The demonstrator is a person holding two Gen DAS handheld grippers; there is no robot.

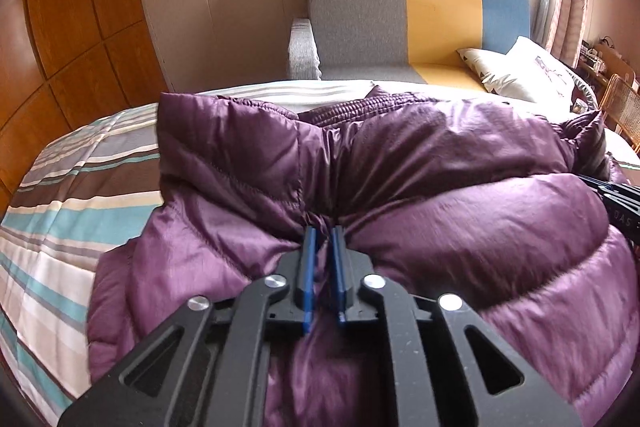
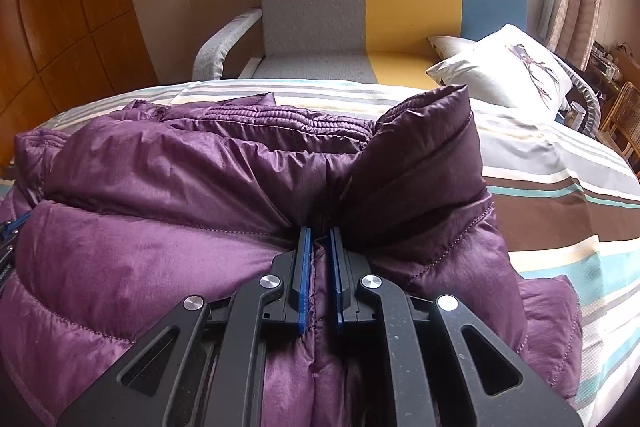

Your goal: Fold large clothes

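A purple quilted puffer jacket lies bunched on a striped bed. My left gripper is shut on a pinch of the jacket's near fabric, left of its middle. My right gripper is shut on a pinch of the same jacket near its right side, where a fold of it stands up. The right gripper's black body also shows at the right edge of the left wrist view. The left gripper's edge shows at the left edge of the right wrist view.
The striped bed sheet extends right of the jacket. Beyond the bed stands a grey, yellow and blue sofa with white pillows. A wooden wardrobe is at left, a cane chair at far right.
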